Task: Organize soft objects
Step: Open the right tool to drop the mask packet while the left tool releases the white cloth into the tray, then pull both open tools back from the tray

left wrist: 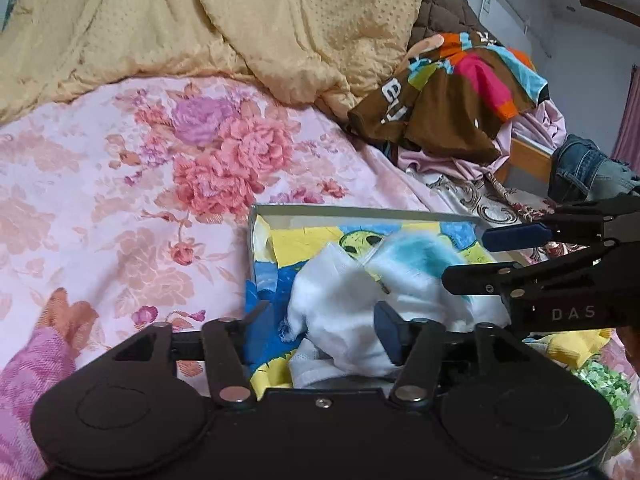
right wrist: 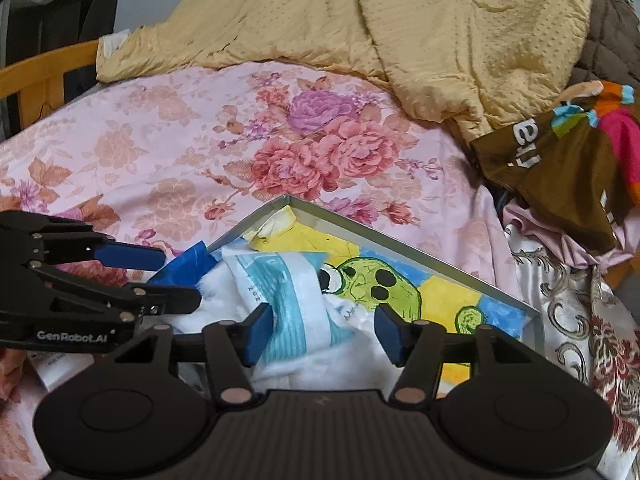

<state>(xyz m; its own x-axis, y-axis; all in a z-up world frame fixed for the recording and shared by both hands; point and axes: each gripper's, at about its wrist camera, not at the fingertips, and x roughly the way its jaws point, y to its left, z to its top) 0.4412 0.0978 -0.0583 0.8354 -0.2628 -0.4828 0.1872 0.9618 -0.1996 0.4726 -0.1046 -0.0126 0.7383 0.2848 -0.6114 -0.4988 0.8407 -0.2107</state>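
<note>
A shallow grey box (left wrist: 360,211) (right wrist: 404,249) lies on the flowered bed and holds a yellow-and-blue cloth with green cartoon faces (left wrist: 456,236) (right wrist: 380,280). A white cloth with light blue stripes (left wrist: 344,304) (right wrist: 292,292) lies crumpled on top of it. My left gripper (left wrist: 324,326) (right wrist: 182,276) is open over the white cloth, its jaws on either side of it. My right gripper (right wrist: 324,330) (left wrist: 464,258) is open too, its fingers straddling the same cloth from the other side.
A yellow quilt (left wrist: 200,20) is heaped at the back of the bed. A brown multicoloured garment (left wrist: 448,96) (right wrist: 560,152), pink clothes and jeans (left wrist: 584,168) pile at the right. A wooden bed rail (right wrist: 44,76) stands at far left.
</note>
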